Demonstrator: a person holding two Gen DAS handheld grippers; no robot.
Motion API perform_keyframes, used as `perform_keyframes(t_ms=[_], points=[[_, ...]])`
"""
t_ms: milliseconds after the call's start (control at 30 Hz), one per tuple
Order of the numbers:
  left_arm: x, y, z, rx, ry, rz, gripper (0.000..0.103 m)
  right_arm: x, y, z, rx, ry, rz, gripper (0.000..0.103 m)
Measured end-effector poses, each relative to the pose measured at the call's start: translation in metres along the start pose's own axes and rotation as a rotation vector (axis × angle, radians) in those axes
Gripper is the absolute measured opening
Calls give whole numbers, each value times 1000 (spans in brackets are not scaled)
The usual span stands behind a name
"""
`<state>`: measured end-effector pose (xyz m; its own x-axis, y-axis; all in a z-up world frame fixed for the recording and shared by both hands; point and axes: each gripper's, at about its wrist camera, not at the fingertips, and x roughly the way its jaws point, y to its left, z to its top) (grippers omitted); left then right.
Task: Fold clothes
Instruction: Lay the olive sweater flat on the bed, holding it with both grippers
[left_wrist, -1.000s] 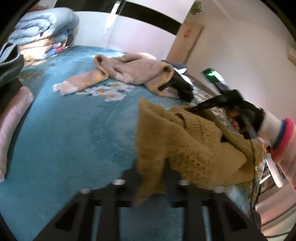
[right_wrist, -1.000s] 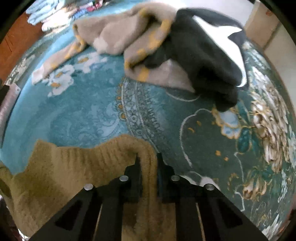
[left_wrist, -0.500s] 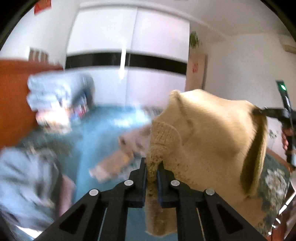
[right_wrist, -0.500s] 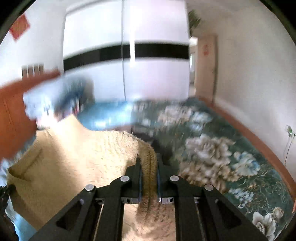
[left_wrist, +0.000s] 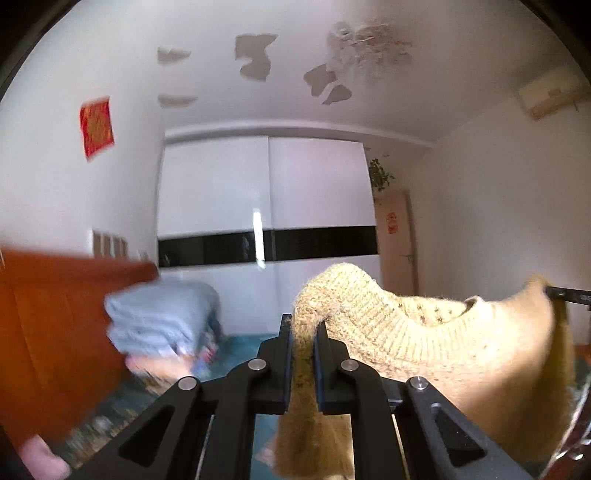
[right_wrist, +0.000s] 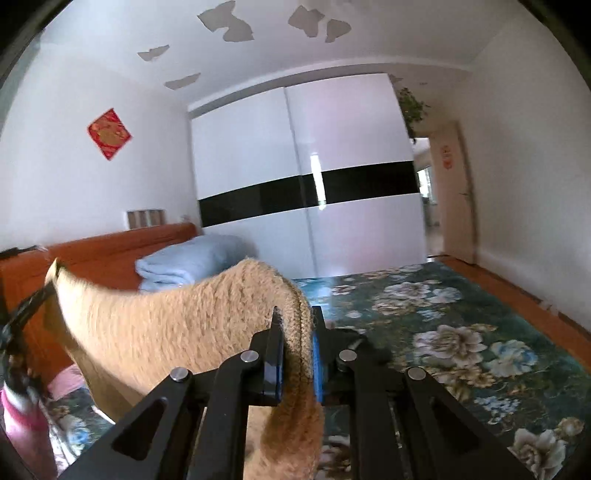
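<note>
A mustard-yellow knit sweater (left_wrist: 443, 343) hangs in the air, stretched between both grippers. My left gripper (left_wrist: 303, 332) is shut on one top corner of it, and the ribbed neckline (left_wrist: 413, 325) sags to the right toward the other gripper's tip (left_wrist: 565, 293). In the right wrist view my right gripper (right_wrist: 295, 325) is shut on the opposite corner of the sweater (right_wrist: 177, 325), which spreads leftward to the left gripper (right_wrist: 33, 299). The rest of the sweater hangs down below both views.
A bed with a teal flowered cover (right_wrist: 461, 332) lies below. Folded blue bedding (right_wrist: 192, 262) sits by the orange headboard (right_wrist: 110, 251). A white wardrobe with a black band (right_wrist: 306, 192) stands behind. A pink sleeve (right_wrist: 22, 424) is at the lower left.
Both grippers have lifted the sweater from the bed high into the air and tilted upward, so the wall and ceiling now fill the views. The other clothes have dropped out of sight.
</note>
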<state>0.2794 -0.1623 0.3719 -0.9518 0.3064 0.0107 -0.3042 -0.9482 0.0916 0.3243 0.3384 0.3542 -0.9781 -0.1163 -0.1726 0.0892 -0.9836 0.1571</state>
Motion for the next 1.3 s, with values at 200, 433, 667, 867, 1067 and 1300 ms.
perform_keyframes(t_ms=[200,433,667,867,1067,1300], points=[[84,-14,8,89,120,47,10,32,-18,-29,12,98,-22,12],[228,-54,-137,54,450,11,10,118,-78,-135,92,356,-142,12],[291,-108,-276,38,696,-23,10,180,-136,-239,188,611,-197,12],[259,-106,-315,-6,701,-38,10,192,-146,-257,178,688,-162,12],[202,-96,-353,-64,738,-75,10,175,-119,-256,71,725,-98,13],[170,-73,-371,-157,767,-75,10,165,-97,-221,48,675,-62,49]])
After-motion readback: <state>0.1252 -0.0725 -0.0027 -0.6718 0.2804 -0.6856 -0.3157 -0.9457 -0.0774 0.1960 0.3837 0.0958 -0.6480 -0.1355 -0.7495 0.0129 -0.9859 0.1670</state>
